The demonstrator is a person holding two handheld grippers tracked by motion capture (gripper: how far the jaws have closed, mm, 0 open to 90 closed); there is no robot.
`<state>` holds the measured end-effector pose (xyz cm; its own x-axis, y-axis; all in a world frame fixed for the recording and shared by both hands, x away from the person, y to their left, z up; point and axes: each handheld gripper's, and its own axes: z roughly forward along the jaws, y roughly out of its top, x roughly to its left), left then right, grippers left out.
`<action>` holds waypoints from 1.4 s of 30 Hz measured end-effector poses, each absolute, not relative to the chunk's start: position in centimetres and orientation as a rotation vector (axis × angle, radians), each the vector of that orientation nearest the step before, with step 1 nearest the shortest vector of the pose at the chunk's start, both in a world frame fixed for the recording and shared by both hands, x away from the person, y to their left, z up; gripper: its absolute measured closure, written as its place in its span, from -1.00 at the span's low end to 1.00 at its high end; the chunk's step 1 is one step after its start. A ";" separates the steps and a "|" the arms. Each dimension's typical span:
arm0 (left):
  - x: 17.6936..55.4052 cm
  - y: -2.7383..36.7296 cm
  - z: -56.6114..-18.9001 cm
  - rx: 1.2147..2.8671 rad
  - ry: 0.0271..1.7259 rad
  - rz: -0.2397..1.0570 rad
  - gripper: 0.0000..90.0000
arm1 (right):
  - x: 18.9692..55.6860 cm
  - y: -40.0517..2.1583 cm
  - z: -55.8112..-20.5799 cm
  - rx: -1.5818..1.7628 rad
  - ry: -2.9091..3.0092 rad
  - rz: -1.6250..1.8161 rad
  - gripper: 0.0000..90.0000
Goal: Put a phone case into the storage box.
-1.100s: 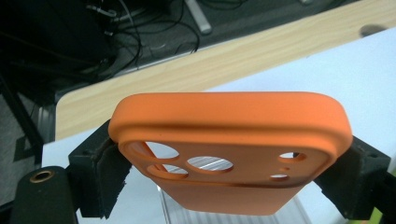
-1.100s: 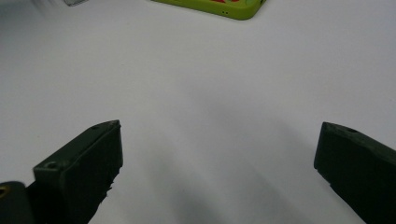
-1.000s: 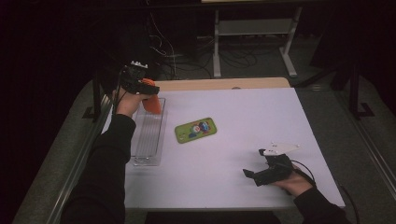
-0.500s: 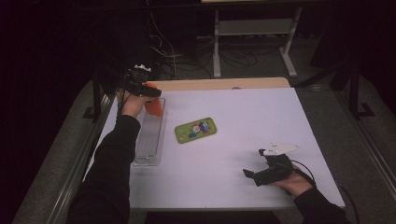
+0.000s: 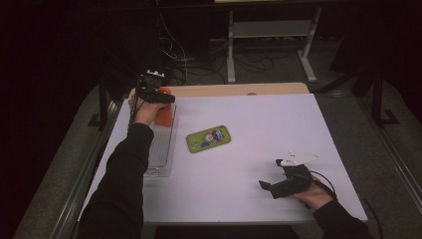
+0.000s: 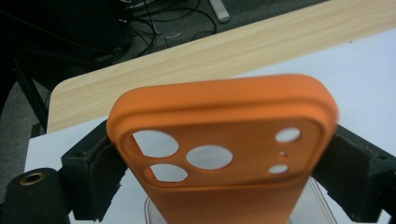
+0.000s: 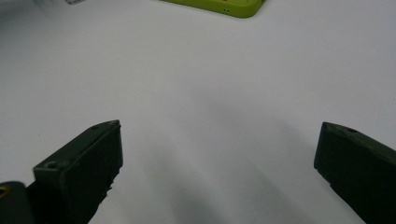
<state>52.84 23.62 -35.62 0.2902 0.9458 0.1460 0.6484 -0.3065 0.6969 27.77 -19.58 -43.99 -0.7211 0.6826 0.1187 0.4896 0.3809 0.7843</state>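
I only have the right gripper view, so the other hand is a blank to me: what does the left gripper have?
Observer: An orange case sits upright between the jaws of the left gripper, which have just been opening.
Operator: Where is that on the table?
Observer: At the far end of a clear tray along the left side.
Operator: And the green edge at the top of my view?
Observer: That is a green case lying flat mid-table, apart from the tray, with a colourful print on top.
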 end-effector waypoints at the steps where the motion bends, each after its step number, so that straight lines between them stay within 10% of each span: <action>1: 52.9 23.6 -35.6 2.039 1.423 0.757 -0.78 | 27.8 -19.6 -44.0 1.042 2.416 1.254 -0.99; 42: 45.6 23.5 -31.3 2.016 1.084 0.516 -0.96 | 27.9 -19.3 -43.8 1.036 2.417 1.261 -0.99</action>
<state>45.65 23.53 -31.29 0.5550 0.8318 -0.0088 0.5180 -0.3372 0.7861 27.91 -19.31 -43.85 -0.7257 0.6778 0.1182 0.4849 0.3819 0.7868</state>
